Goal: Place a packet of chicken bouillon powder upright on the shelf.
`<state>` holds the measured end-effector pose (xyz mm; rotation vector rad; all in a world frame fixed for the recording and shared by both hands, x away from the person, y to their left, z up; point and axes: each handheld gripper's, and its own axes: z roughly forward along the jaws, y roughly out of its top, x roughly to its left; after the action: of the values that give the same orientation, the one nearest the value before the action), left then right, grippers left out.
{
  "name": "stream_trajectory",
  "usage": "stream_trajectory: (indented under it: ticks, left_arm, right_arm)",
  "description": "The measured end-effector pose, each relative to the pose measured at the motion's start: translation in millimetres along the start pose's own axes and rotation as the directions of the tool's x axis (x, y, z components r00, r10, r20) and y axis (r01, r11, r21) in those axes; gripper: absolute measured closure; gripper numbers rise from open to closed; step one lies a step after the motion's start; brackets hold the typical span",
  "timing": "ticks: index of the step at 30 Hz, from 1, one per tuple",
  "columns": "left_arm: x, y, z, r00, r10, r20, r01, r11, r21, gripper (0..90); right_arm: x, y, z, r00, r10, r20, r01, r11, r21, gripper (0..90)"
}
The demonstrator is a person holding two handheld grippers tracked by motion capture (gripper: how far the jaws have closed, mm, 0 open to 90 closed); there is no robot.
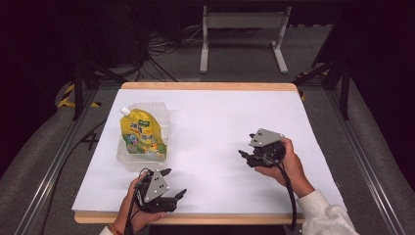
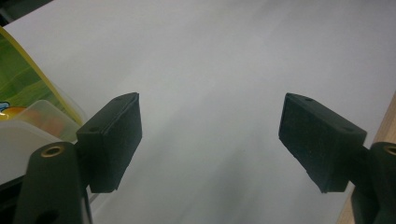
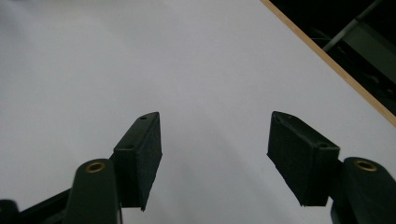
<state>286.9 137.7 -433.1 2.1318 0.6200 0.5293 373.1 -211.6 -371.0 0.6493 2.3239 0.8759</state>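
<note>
The left gripper [image 1: 169, 188] is sitting at the counter's [image 1: 220, 122] near edge, jaws spread wide and gripping nothing. The yellow pouch [image 1: 142, 137] is lying at its 11 o'clock, near, long axis running near to far, spout away, resting in a clear tray [image 1: 128, 160]. The right gripper [image 1: 247, 156], jaws also apart and empty, is hovering well apart at 3 o'clock of the pouch. Bare counter is lying open between them.
</note>
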Motion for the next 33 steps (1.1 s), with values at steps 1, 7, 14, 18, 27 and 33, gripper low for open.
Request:
stream_trajectory:
  ticks: [1,7,14,18,27,33]
  left_arm:
    - [0.0,0.0,0.0,1.0,0.0,0.0,0.0,1.0,0.0,21.8]
    - [-0.7,0.2,5.9,0.9998,0.018,0.01,-0.018,0.9995,0.025,21.6]
    - [-1.5,1.3,9.3,0.9994,0.028,0.02,-0.029,0.999,0.034,21.5]
    - [-1.4,1.7,10.1,0.9992,0.031,0.026,-0.032,0.9987,0.039,21.4]
    - [-1.3,1.1,12.7,0.9984,0.04,0.04,-0.041,0.9979,0.05,21.0]
    - [-0.1,0.8,15.0,0.9976,0.047,0.051,-0.05,0.9971,0.058,20.7]
  right_arm:
    - [0.0,0.0,0.0,1.0,0.0,0.0,0.0,1.0,0.0,35.5]
    - [-0.4,-18.5,-9.7,0.9998,-0.013,0.016,0.013,0.999,0.031,31.7]
    - [-0.6,-37.5,-16.2,0.9995,-0.004,0.031,0.002,0.999,0.051,29.0]
    - [-0.4,-50.4,-22.4,0.999,0.009,0.045,-0.011,0.998,0.062,27.1]
    - [-1.2,-77.5,-41.9,0.9956,0.068,0.065,-0.07,0.997,0.034,23.7]
    - [-1.1,-96.8,-52.5,0.9905,0.106,0.088,-0.108,0.994,0.02,21.8]
